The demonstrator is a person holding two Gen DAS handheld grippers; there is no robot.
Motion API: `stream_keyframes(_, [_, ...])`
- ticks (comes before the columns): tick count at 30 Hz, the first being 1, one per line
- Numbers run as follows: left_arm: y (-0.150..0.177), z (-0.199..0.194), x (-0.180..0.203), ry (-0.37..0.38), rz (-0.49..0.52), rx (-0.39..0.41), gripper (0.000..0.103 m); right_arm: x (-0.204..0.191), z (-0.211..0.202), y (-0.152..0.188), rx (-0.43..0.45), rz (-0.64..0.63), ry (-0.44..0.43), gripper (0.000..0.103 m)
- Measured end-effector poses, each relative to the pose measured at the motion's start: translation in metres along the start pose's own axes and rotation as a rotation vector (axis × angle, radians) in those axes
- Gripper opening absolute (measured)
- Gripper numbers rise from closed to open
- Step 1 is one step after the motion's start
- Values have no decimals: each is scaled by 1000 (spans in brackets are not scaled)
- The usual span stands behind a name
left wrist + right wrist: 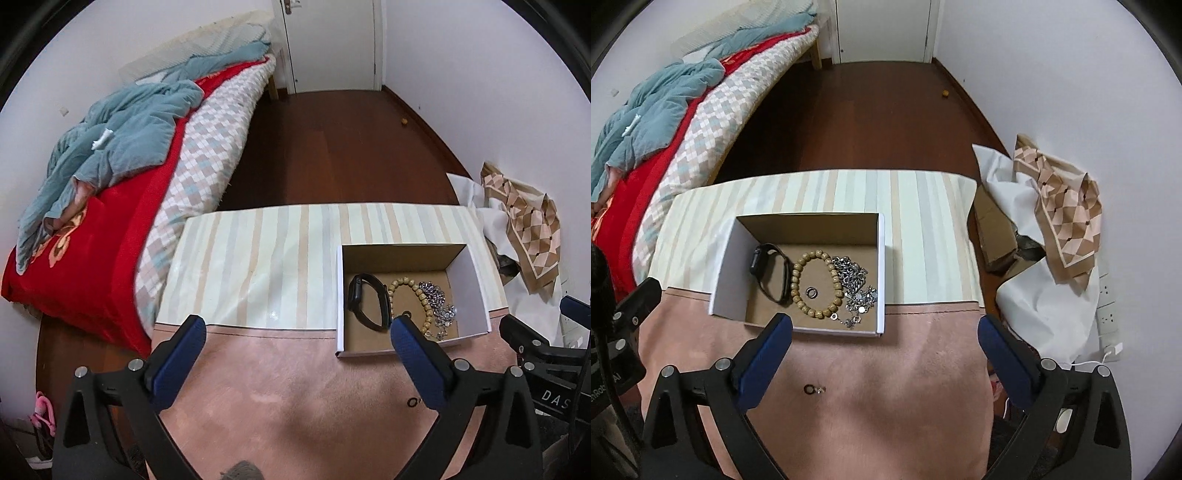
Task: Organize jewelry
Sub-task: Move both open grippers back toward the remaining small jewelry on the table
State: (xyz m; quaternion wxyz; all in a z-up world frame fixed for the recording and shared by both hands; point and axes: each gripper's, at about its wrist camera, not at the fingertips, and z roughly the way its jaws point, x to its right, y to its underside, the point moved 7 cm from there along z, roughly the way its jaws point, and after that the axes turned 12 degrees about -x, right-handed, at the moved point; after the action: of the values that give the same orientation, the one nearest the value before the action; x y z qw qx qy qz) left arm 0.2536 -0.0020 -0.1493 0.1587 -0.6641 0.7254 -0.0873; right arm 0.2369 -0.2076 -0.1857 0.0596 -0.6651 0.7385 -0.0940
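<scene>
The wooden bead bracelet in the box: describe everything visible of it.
The wooden bead bracelet is a closed oval loop of round tan beads, wood by the look of it. It lies flat on the cardboard box floor, between the black watch and the silver chain, touching both. A small dark ring lies inside its loop.

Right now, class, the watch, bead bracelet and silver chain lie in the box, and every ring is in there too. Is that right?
Not quite. The right wrist view shows one dark ring outside the box, on the pink cloth.
</scene>
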Motion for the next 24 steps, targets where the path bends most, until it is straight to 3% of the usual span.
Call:
stream_keyframes(16, [38,-84,-15,17,-34,125,102,-1,-102,45,168,15,-2,101])
stream_keyframes(20, [47,-88,-20,8,-55,132,102,-3,-112,56,179,22,-26,101])
stream_keyframes(24, [63,-67,-25,-24,-77,95,102,-5,-90,70,138,33,-57,101])
